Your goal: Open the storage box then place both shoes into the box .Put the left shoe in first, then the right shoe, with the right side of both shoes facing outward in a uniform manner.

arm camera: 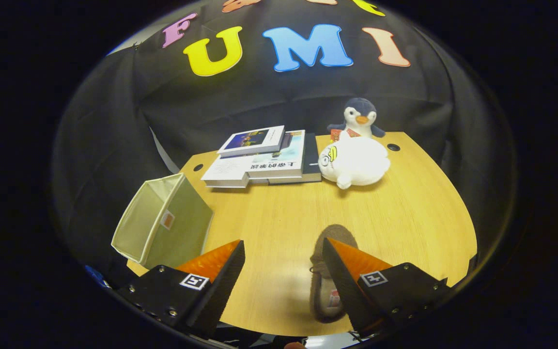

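One shoe (330,276), hand-held gripper (284,252) agape

Claw (284,261) open, fingers spread wide apart, nothing gripped between them. Both fingers angled forward and down over tabletop (405,213), tips converging slightly inward. Left finger (221,271) clear of any object, hanging above bare wood. Right finger (342,271) overlapping shoe (325,291) in view, inner edge lying across it; contact not discernible. Both fingers level with each other, tips at same reach ahead.
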A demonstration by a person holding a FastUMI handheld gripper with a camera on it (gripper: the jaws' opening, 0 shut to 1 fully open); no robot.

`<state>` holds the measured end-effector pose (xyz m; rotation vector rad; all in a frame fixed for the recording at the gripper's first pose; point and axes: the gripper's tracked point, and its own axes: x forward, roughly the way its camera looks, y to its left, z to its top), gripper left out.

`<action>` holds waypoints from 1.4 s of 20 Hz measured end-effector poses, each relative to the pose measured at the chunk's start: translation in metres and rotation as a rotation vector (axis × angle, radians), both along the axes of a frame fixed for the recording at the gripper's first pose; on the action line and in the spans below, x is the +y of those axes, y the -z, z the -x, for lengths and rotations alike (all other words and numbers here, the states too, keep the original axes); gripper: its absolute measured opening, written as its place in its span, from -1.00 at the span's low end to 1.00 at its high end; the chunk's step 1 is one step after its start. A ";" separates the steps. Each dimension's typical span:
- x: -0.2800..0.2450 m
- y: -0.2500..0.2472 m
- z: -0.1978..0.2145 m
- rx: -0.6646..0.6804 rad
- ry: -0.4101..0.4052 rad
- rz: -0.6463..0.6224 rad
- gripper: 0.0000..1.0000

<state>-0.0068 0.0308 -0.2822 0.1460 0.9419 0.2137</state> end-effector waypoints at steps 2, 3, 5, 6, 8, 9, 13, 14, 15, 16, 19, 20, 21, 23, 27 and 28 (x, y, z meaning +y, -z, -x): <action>-0.019 0.012 0.006 0.013 0.013 0.026 0.96; -0.030 0.017 0.007 0.012 0.018 0.051 0.96; -0.054 0.028 0.012 0.006 0.020 0.124 0.96; -0.063 0.033 0.015 0.007 0.014 0.161 0.96; -0.077 0.044 0.024 0.022 -0.001 0.210 0.96; -0.082 0.049 0.027 0.030 -0.007 0.220 0.96; -0.094 0.071 0.038 0.085 -0.017 0.231 0.96; -0.099 0.077 0.041 0.098 -0.022 0.237 0.96; -0.102 0.085 0.042 0.113 -0.027 0.243 0.96; -0.103 0.092 0.044 0.128 -0.031 0.248 0.96; -0.109 0.113 0.046 0.187 -0.040 0.254 0.95; -0.108 0.118 0.047 0.204 -0.040 0.247 0.90; -0.108 0.122 0.047 0.219 -0.039 0.236 0.83; -0.102 0.127 0.048 0.248 -0.038 0.196 0.68; -0.090 0.133 0.047 0.291 0.013 0.115 -0.15; -0.090 0.135 0.048 0.309 0.031 0.102 -0.28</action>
